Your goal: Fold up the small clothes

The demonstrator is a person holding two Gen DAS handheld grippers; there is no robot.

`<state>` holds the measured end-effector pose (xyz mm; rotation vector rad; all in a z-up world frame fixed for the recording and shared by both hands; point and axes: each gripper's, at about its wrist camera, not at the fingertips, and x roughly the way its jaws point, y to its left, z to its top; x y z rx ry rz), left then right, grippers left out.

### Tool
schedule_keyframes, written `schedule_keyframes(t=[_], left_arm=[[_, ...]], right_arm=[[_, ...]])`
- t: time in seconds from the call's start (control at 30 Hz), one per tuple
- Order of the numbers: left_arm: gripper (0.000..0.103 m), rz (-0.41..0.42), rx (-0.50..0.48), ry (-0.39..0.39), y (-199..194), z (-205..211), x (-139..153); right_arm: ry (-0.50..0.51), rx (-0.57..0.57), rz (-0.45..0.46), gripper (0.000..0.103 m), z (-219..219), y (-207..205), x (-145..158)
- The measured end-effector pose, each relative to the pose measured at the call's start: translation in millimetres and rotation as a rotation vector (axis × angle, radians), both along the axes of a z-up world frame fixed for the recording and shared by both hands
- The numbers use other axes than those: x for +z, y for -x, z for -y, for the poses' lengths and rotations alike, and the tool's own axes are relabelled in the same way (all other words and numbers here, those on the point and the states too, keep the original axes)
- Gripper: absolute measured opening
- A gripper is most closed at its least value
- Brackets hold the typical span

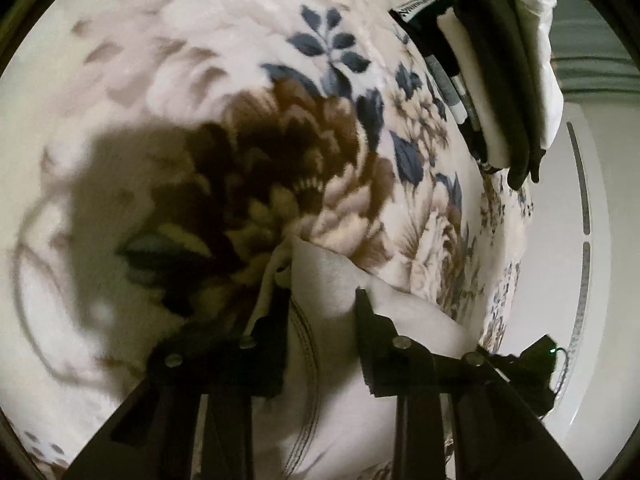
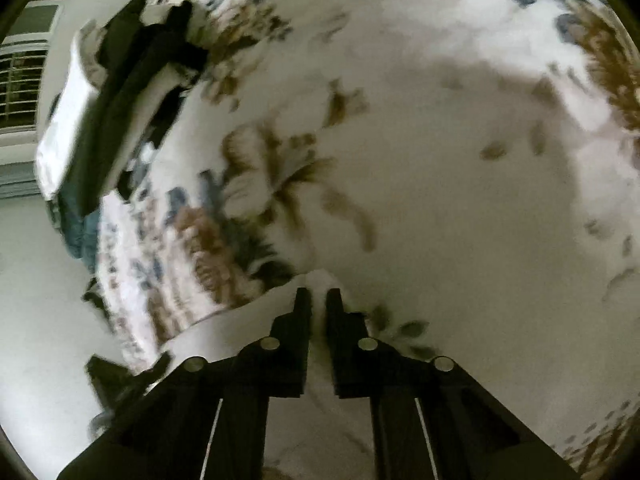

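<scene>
A: Garment (image 1: 336, 344), white, hangs just above the floral bed blanket (image 1: 192, 40), well clear of the folded stack (image 1: 504, 80) at the blanket's edge.

B: Left claw (image 1: 322, 296) stands part open with cloth between its fingers; right claw (image 2: 318, 300) is nearly closed, pinching a white edge.

A: Loose left grip; I think the cloth could slip out.

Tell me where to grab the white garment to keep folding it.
Grip the white garment at its raised folded corner, coming from the near side along the floral blanket; that peak stands clear, and the stitched hem marks a firm edge.
</scene>
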<state>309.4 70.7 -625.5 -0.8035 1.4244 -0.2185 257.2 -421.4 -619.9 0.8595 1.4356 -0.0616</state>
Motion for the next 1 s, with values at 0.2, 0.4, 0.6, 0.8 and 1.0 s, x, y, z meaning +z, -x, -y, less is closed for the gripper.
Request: schedule_keyframes(t=[0.2,0.4,0.6,0.8,1.0], left_arm=[[0.073,0.046,0.011,0.106,3,-11,21],[0.078,0.024,-0.028,0.106,20,-23,7],[0.079,-0.018,-0.03,0.203,27,-9,-27],[0.032,0.026,-0.04,0.171,25,3,-15],[0.02,0.051,-0.032,0.108,22,4,9]], right_arm=[[-0.113,0.018,-0.026,0.027,8,2,-6],[-0.289,0.092,-0.044,0.073,23,19,-20],[-0.392,0.22,-0.11,0.074,-1,34,-59],[-0.421,0.23,-0.065,0.037,-18,29,-58],[-0.343,0.24,-0.039,0.015,-32,22,-38]])
